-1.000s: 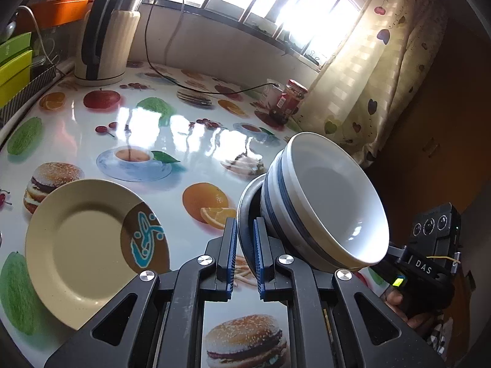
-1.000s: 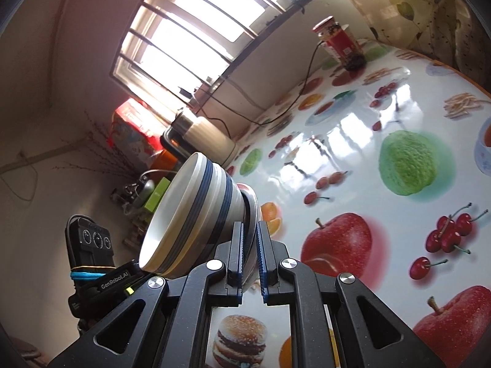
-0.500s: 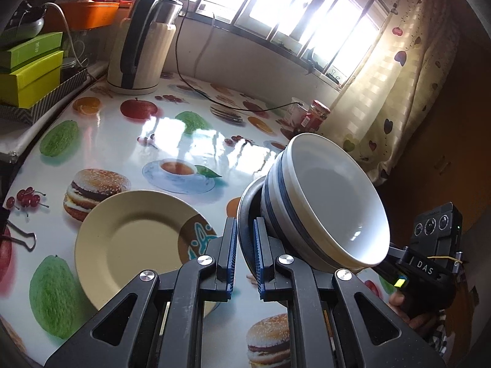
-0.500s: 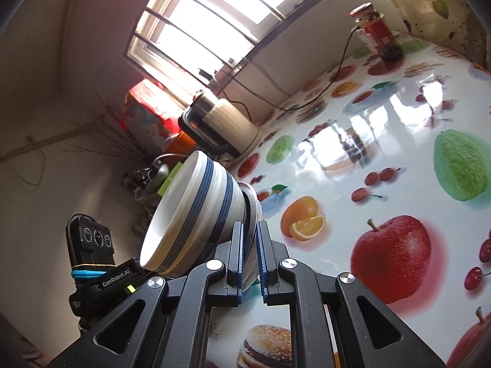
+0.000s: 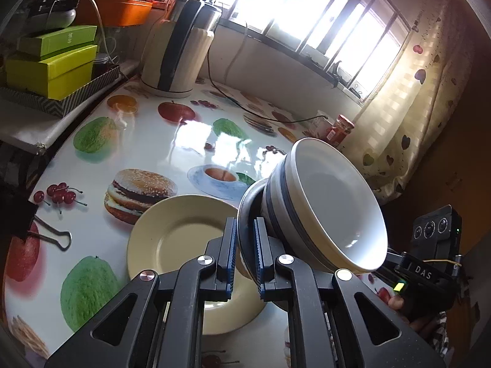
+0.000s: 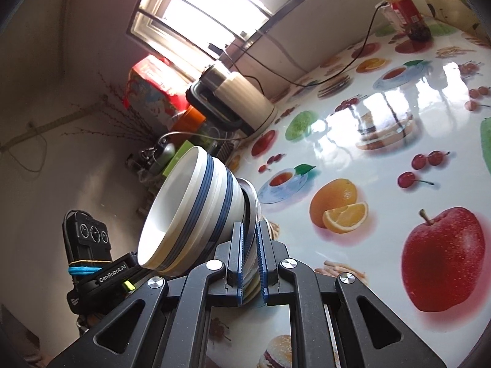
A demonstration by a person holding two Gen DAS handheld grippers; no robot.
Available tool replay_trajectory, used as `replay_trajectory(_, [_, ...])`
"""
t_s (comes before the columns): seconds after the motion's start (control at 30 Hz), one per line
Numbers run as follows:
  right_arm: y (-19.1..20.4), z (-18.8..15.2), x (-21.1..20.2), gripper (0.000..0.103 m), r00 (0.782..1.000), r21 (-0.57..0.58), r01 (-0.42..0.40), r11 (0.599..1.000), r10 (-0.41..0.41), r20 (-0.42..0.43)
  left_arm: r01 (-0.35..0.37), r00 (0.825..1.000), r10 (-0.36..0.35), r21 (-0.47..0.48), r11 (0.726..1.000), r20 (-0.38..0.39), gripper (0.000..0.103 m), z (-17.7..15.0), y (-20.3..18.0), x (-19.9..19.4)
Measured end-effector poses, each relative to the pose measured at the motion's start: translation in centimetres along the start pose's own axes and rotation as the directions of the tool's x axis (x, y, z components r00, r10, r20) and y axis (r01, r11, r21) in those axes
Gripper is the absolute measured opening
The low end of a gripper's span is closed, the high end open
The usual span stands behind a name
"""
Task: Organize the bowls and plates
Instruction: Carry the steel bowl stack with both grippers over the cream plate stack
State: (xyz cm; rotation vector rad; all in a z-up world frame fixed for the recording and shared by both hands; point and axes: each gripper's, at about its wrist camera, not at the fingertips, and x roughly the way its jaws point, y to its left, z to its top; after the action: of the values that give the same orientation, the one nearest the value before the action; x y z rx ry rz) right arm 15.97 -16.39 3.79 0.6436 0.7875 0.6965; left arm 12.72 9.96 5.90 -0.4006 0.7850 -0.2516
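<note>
- Tongs on both sides pinch one small dish from its two edges: left tongs [image 5: 245, 254] and right tongs [image 6: 250, 263] are each squeezed on the rim of the saucer [image 5: 248, 211]
- Bowl [image 5: 325, 208], white with blue stripes, sits on the saucer and tips over to one side, up in the air above the near part of the desk [image 5: 153, 141]
- Yellow plate [image 5: 181, 245] lies flat on the desk, just left of and under the bowl
- Bowl and saucer look hard and shiny, so I think they would slip and could break if dropped
- Bowl is not held by anything I can see, it only leans on the saucer, so it may slide off
- Best place to hold is the thin saucer rim, with both tongs level
- Kettle [image 5: 181, 49] and a red jar [image 5: 340, 128] stand far away by the window
</note>
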Motion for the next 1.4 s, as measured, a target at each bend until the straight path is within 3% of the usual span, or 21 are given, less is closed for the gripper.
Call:
replay_trajectory(0.6, [1.2, -0.4, 5.2, 0.011, 0.997, -0.013, -0.016, 1.000, 0.015, -0.080, -0.053, 0.999, 0.054, -0.062, 0.997, 0.001, 0.010, -0.3, 4.4, -0.3])
replay_trajectory(1.4, [1.2, -0.8, 7.5, 0.011, 0.991, -0.013, -0.004, 1.000, 0.003, -0.134, -0.072, 0.997, 0.070, -0.099, 0.992, -0.023, 0.010, -1.1, 6.3, 0.1])
